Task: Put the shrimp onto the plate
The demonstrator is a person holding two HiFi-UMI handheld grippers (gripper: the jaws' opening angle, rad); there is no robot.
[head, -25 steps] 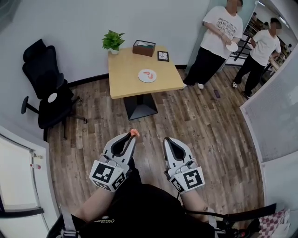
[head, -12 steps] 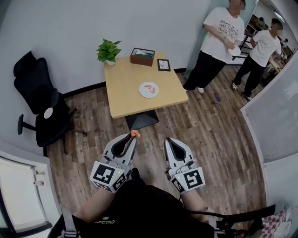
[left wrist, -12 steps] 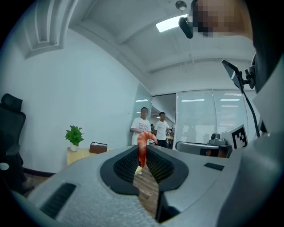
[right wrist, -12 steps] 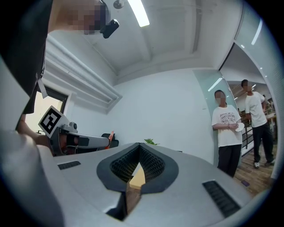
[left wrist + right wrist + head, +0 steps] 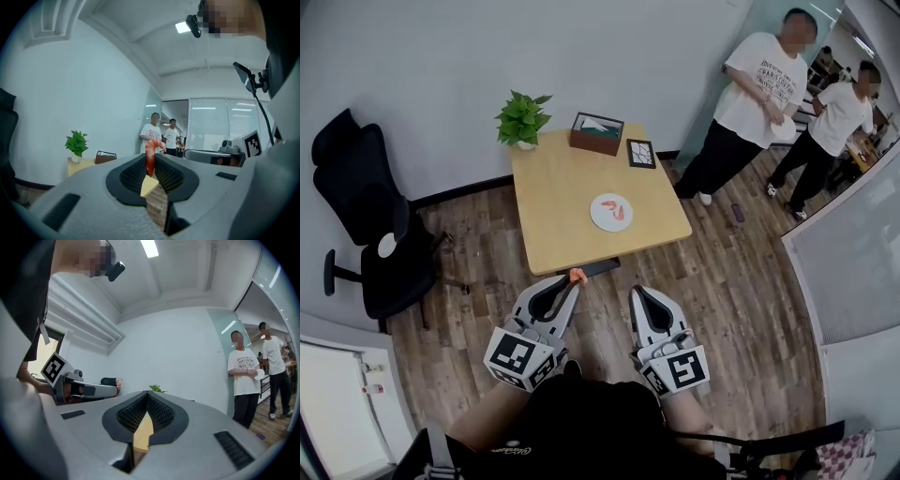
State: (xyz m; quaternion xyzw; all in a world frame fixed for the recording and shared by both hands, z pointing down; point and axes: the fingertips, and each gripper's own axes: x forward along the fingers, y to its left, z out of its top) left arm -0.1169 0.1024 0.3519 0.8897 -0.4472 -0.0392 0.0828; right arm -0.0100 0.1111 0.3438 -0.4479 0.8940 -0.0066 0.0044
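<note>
A small orange shrimp [image 5: 577, 276] sticks up from the tips of my left gripper [image 5: 573, 281], which is shut on it. The left gripper view shows the same shrimp [image 5: 150, 157] pinched upright between the dark pads. A white plate [image 5: 600, 221] lies on the wooden table [image 5: 562, 216] ahead, with orange shrimp pieces [image 5: 616, 210] on it. My right gripper [image 5: 635, 293] hovers beside the left one, over the floor and short of the table; its jaws meet with nothing between them [image 5: 147, 395].
On the table's far edge stand a potted plant [image 5: 523, 118], a brown box [image 5: 597, 133] and a small dark frame [image 5: 641, 153]. A black office chair [image 5: 366, 234] is at the left. Two people [image 5: 750, 103] stand at the back right.
The table and plate have come closer and lower in the head view. Both grippers keep their pose, and the shrimp stays in the left one.
</note>
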